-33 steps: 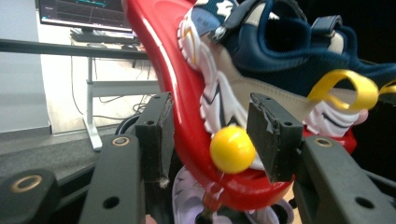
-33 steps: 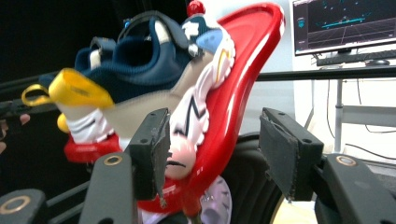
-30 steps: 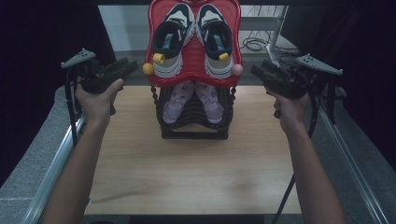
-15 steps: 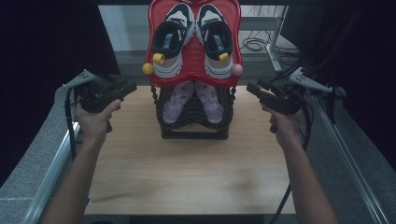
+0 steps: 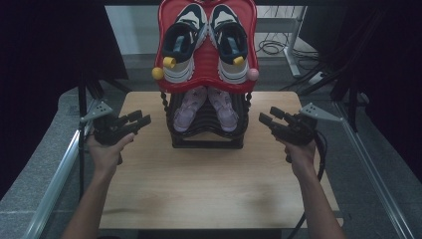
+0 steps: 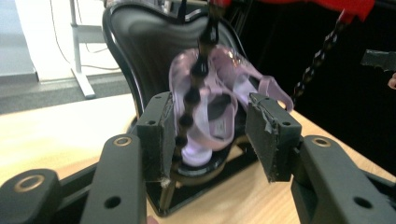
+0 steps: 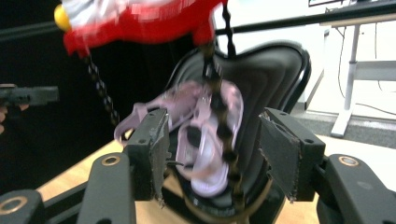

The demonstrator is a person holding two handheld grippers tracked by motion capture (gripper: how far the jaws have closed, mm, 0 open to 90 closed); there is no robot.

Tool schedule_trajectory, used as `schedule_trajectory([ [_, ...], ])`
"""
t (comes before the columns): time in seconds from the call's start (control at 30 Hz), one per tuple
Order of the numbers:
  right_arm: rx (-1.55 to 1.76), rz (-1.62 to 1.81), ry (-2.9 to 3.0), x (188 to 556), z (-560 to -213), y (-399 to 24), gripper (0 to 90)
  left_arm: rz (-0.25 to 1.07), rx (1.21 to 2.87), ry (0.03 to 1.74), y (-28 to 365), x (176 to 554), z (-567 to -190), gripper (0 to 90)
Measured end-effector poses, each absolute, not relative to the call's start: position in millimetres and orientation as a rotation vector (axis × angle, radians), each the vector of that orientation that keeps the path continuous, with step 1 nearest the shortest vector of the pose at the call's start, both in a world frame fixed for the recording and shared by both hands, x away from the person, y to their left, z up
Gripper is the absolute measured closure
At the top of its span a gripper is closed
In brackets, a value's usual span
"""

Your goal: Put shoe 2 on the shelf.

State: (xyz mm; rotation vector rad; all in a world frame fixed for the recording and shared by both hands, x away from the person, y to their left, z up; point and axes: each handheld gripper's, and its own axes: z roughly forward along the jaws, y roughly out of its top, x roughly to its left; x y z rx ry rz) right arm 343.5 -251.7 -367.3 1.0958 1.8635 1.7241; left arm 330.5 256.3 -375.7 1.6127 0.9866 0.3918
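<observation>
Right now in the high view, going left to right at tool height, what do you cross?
Left tool → pale pink sandals on the black lower shelf → right tool. Both tools are open and hold nothing, one on each side of the rack.

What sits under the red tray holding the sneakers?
Under the red tray a pair of pale purple sandals rests on the black lower tray. The red tray's front edge covers their far ends, so how far back they reach cannot be seen.
</observation>
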Motion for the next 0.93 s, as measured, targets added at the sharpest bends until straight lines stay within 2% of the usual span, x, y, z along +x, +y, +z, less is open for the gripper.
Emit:
schedule_trajectory([
  [0.5,1.208,1.667,2.020,324,-461,-241,41.6,0.322,1.737,1.070,239,308,-456,53.0],
  [0.73,1.227,1.590,2.119,320,-486,-235,41.8,0.259,1.716,1.118,244,301,-480,53.6],
  [0.93,1.238,1.512,2.117,319,-495,-232,41.9,0.258,1.724,1.115,242,301,-480,53.3],
])
